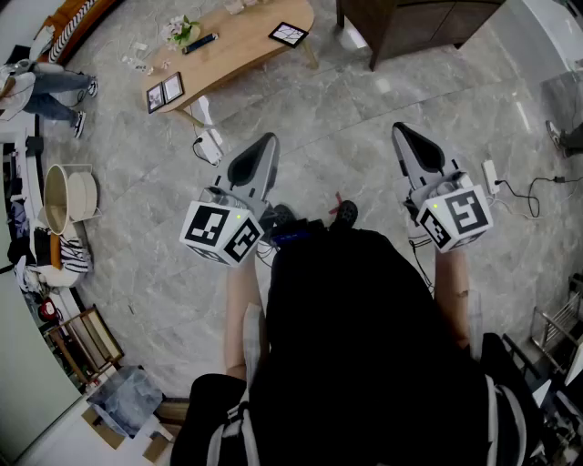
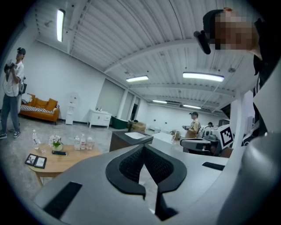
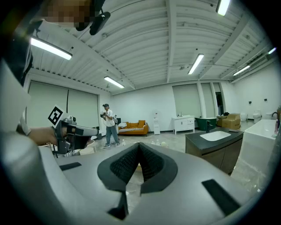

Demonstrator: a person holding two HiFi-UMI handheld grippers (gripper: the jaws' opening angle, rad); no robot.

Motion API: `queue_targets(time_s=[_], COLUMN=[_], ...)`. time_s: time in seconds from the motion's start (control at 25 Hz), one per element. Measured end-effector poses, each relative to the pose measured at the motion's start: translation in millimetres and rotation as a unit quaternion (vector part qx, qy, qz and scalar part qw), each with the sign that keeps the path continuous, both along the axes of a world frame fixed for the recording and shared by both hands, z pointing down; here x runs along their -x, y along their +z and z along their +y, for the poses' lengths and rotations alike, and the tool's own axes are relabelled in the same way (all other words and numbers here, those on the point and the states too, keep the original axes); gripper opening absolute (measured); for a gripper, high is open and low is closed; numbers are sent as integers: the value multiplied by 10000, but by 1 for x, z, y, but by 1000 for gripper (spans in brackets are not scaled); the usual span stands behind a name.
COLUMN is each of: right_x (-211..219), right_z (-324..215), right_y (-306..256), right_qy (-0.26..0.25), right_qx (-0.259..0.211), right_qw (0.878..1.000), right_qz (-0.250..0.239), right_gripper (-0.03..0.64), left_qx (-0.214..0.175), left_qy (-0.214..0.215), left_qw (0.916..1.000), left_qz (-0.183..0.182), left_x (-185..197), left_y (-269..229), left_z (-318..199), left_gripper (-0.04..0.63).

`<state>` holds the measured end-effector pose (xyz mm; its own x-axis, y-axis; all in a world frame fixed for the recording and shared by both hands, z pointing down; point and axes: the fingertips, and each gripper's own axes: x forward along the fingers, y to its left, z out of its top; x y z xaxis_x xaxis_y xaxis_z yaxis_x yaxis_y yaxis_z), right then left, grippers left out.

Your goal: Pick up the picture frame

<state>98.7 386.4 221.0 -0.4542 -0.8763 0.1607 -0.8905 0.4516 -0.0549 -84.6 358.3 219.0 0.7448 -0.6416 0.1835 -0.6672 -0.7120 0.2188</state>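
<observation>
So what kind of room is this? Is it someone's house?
Probably not a real house: more likely a big workshop or studio hall dressed up like a living room. It has a low wooden table, an orange sofa, and long strip lights on a ribbed industrial ceiling.

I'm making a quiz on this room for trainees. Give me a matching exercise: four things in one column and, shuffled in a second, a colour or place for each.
Things:
1. sofa
2. cabinet
3. double frame
4. single frame

Colour or place:
a. dark brown
b. left end of the table in the head view
c. orange
d. right end of the table in the head view

Pairs: 1-c; 2-a; 3-b; 4-d
</observation>
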Motion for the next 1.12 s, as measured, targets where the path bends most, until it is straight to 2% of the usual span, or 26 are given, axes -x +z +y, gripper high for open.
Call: queue_targets(time_s=[0.48, 0.72, 1.12], right_x=[-16, -26, -24], right_z=[10, 10, 1], right_y=[3, 17, 43], right_qy=[84, 282, 415], right_qx=[-75, 76, 473], right_qw=[9999, 9992, 9973], right_qz=[-112, -272, -383], right_gripper=[12, 12, 14], left_qx=[20, 61, 195], left_qy=[78, 113, 9], left_qw=[9999, 9997, 9995], left_qz=[-62, -184, -250], left_x=[-23, -28, -13], left_y=[1, 7, 21], left_z=[6, 6, -4], left_gripper=[12, 12, 12])
